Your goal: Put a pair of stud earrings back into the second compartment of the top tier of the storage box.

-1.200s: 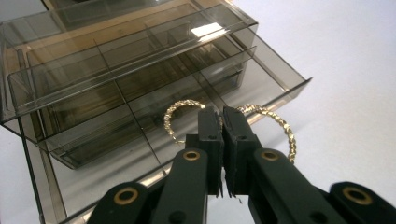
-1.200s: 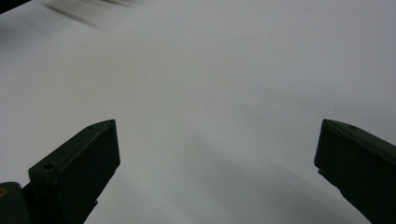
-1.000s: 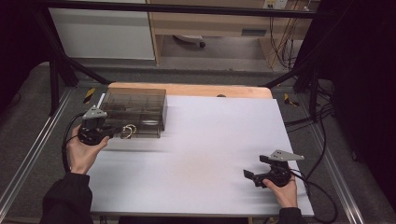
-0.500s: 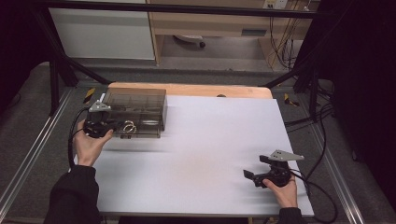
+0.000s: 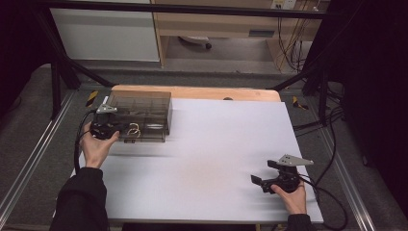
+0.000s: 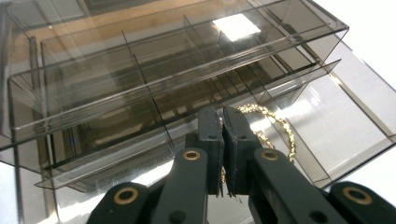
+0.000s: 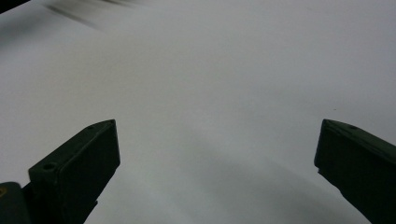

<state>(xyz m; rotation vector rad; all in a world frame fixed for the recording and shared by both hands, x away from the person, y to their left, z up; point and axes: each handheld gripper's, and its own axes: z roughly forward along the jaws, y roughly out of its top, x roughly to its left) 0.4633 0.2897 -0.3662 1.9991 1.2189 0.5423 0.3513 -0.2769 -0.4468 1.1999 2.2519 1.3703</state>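
A smoky clear organizer box (image 5: 140,111) with several compartments stands at the table's far left, one drawer (image 6: 327,126) pulled out toward me. My left gripper (image 5: 121,129) is at the box's front, over the open drawer. Its jaws are shut on a thin gold chain (image 6: 271,123), which loops out to the right of the fingertips (image 6: 208,123) and shows again in the slit between them. In the high view the chain (image 5: 133,129) shows just right of the left gripper. My right gripper (image 5: 262,183) rests near the table's front right, jaws open with nothing between them.
The white table top (image 5: 216,144) stretches between the two hands. A wooden board edge (image 5: 216,93) runs along the back. Cables (image 5: 332,192) trail off the right side, and metal frame rails (image 5: 29,163) flank the table.
My left hand has moved a little to the right and closer to the box front, carrying the chain with it. The right hand has stayed put.
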